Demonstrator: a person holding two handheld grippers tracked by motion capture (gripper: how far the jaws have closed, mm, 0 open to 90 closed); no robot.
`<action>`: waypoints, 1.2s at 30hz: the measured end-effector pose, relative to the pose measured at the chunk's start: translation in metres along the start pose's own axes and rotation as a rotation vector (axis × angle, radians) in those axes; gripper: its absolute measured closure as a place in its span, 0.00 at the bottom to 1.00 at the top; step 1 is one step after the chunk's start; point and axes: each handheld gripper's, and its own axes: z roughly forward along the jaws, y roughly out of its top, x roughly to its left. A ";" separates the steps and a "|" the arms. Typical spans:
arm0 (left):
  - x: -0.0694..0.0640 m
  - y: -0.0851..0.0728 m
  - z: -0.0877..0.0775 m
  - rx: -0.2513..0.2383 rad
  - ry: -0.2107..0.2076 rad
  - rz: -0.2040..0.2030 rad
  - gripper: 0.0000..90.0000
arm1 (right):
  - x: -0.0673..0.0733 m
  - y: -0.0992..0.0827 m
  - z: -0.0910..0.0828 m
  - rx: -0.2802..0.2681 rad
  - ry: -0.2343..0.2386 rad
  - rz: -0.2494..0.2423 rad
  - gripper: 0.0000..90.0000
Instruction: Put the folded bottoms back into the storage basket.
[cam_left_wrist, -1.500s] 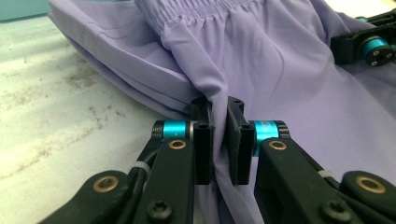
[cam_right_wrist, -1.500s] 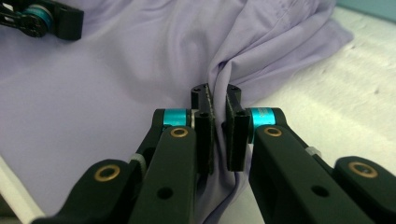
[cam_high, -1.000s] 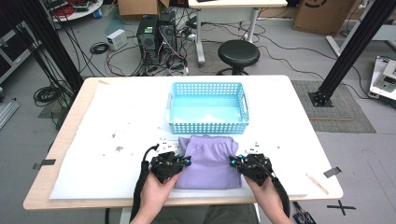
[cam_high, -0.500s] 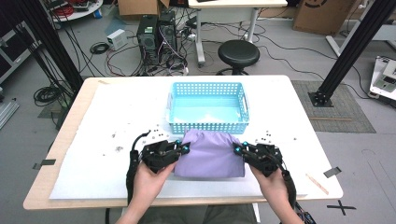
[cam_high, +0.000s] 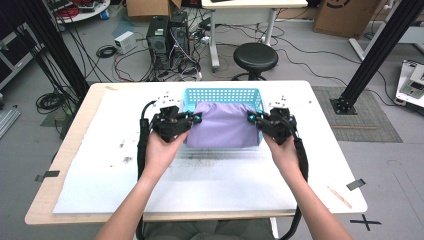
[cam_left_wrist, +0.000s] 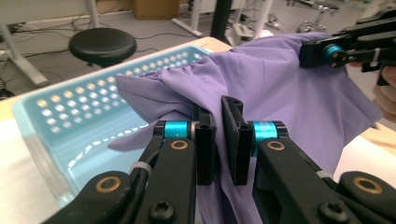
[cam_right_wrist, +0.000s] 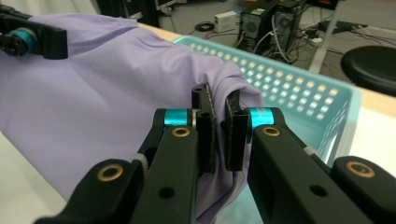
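A folded purple cloth (cam_high: 222, 125) hangs in the air between my two grippers, over the near wall of a light blue perforated basket (cam_high: 223, 94). My left gripper (cam_high: 192, 119) is shut on the cloth's left edge, and my right gripper (cam_high: 251, 119) is shut on its right edge. In the left gripper view the cloth (cam_left_wrist: 275, 88) is pinched between the left gripper (cam_left_wrist: 218, 135) pads, with the basket (cam_left_wrist: 70, 116) behind it. In the right gripper view the right gripper (cam_right_wrist: 218, 126) clamps a bunched fold of the cloth (cam_right_wrist: 98, 93) before the basket (cam_right_wrist: 299, 88).
A white mat (cam_high: 200, 180) covers the wooden table (cam_high: 330, 165). Beyond the far edge stand a black stool (cam_high: 256, 57), computer towers (cam_high: 167, 35) and tangled cables. A black frame post (cam_high: 375, 55) rises at the right.
Both grippers have lifted the purple cloth off the mat and carried it away from the person, up to the basket's near wall. Both stayed shut on it.
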 end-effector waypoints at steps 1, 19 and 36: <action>0.004 0.004 0.005 -0.004 0.011 0.003 0.93 | -0.004 0.005 0.006 -0.003 -0.005 -0.001 0.96; 0.069 -0.010 0.071 0.078 0.159 0.004 0.50 | -0.069 0.009 0.088 0.113 -0.099 0.041 0.58; 0.039 -0.041 -0.005 -0.056 0.151 0.121 0.45 | -0.047 -0.036 0.015 -0.014 -0.061 -0.031 0.49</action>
